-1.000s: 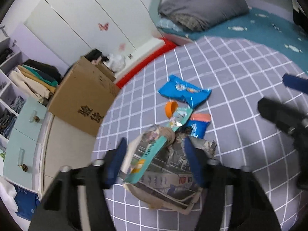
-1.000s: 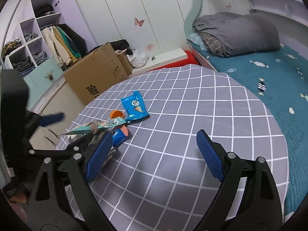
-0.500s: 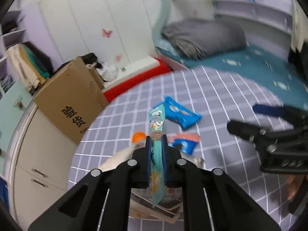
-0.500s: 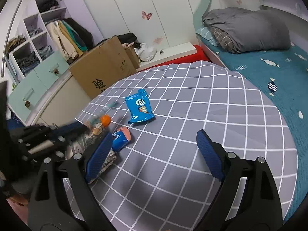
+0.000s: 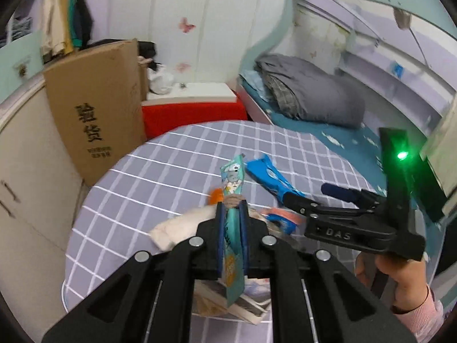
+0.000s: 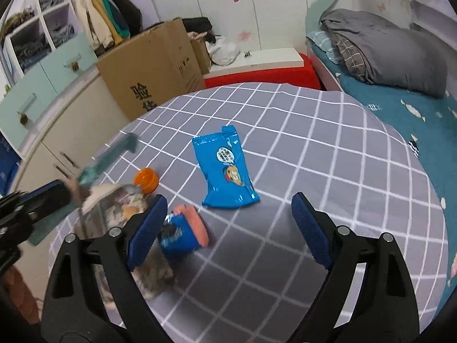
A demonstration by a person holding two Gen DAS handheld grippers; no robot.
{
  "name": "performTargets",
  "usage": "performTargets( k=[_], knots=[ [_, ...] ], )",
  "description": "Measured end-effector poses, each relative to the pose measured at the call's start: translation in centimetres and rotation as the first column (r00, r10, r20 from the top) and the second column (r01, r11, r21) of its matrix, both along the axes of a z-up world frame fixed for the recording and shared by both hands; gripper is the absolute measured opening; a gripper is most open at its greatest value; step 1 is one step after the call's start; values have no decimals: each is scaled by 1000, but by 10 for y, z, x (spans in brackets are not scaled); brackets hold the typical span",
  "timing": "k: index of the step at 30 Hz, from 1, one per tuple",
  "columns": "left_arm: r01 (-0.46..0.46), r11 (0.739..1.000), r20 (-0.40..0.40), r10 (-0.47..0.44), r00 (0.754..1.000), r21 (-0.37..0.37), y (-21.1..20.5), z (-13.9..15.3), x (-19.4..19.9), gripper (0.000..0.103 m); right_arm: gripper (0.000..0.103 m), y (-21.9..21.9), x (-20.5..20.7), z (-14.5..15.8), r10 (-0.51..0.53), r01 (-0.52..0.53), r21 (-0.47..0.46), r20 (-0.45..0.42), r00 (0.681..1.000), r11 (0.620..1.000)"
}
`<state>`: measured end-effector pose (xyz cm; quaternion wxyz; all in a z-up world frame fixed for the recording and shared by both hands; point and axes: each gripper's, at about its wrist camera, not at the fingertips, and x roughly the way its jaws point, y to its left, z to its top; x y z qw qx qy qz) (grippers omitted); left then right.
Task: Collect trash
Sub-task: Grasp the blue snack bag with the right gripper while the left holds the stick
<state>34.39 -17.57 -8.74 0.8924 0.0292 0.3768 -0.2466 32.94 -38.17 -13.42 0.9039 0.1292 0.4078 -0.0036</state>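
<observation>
Left gripper (image 5: 232,203) jaws clamped nearly shut on a teal wrapper (image 5: 232,188), which stands up between the pads, lifted clear of the checked tablecloth (image 6: 314,148). Right gripper (image 6: 228,214) jaws wide apart, nothing between the pads, hovering over the cloth. Landmark: blue snack bag (image 6: 225,168), flat on the cloth, just beyond the right gripper's fingertips. Small blue-and-orange wrapper (image 6: 185,228) near the bag's lower corner, beside the right gripper's left pad. Orange cap (image 6: 147,180) left of the bag. Crumpled paper bag (image 6: 120,208) left of the small wrapper. Cardboard box (image 6: 151,68) well behind the blue bag, off the table.
</observation>
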Motion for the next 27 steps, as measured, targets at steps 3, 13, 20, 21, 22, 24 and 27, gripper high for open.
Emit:
performTargets(
  k=[3,13,20,21,22,24,27],
  knots=[
    [-46,999,32,45,998,10,8,1,1,9,87,3,14,-8,-13,12,-34,-22,1000,999],
    [-134,991,51,134,990,2,42,3,3,9,22,11,12,-1,2,-2,-110,-1,1000,994],
    [-182,983,80,183,980,-21,75,14,-15,9,13,33,-14,32,34,-25,-103,89,995,994],
    [-196,980,80,198,977,-32,85,17,-18,9,13,38,-18,37,43,-33,-98,102,994,995],
    [-205,978,79,208,975,-39,92,18,-21,9,12,45,-23,42,54,-42,-96,119,991,994],
    [-229,972,78,233,969,-53,109,21,-28,9,12,56,-30,49,71,-58,-94,136,988,994],
    [-263,962,81,269,960,-72,135,24,-41,9,11,77,-42,61,102,-92,-69,166,981,993]
  ],
)
